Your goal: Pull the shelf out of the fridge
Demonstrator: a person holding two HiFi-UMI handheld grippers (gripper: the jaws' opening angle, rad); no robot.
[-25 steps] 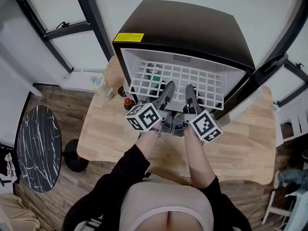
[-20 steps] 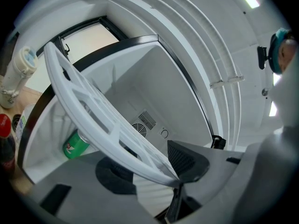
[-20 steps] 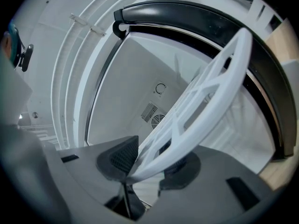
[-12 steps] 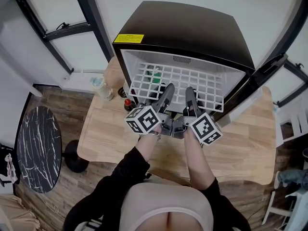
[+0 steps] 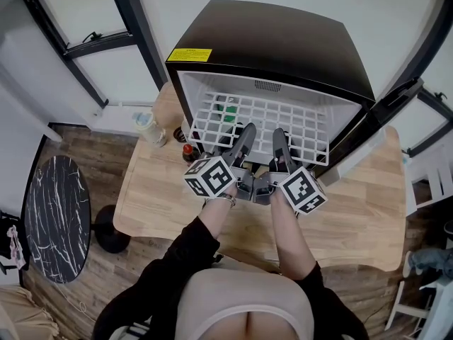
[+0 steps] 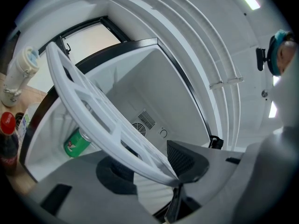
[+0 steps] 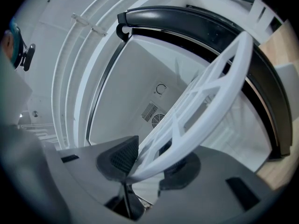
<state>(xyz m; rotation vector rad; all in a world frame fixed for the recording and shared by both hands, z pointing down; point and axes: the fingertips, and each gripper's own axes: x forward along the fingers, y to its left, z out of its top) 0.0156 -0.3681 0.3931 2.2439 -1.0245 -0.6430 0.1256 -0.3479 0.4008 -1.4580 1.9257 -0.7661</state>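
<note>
Together, L hand-held gripper [image 5: 248, 127], R hand-held gripper [image 5: 277, 132] clamping fridge [image 5: 269, 41] shelf [image 5: 297, 122] rim

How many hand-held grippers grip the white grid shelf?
2: the left hand-held gripper on the front edge of the white plastic grid shelf, the right hand-held gripper beside it.
</note>
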